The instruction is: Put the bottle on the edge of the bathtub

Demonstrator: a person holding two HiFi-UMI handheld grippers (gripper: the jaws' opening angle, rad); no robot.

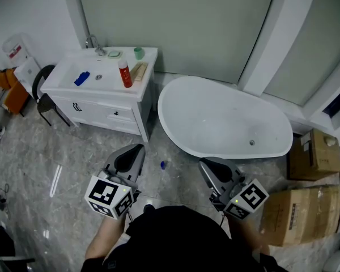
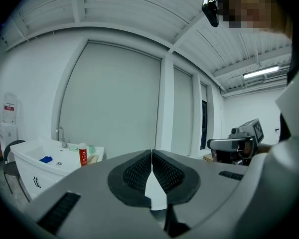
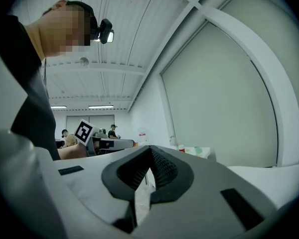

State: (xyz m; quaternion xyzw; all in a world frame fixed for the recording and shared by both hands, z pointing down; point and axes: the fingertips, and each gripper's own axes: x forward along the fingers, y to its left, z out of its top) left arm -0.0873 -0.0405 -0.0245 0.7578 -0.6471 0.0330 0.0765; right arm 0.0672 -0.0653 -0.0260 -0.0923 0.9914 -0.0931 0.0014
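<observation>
**2 grippers closed; bottle on counter**

Left gripper (image 1: 137,149) and right gripper (image 1: 204,164) are held over the floor, jaws pressed together, nothing between them. The red bottle (image 1: 124,73) is seen upright on the washbasin counter (image 1: 145,87), beside the bathtub (image 1: 215,118).

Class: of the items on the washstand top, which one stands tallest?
The red bottle with the white cap, standing upright. The green cup, the blue item and the wooden item all sit lower.

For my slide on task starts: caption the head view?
Left gripper and right gripper shut, empty; red bottle upright on the vanity beside the white bathtub.
</observation>
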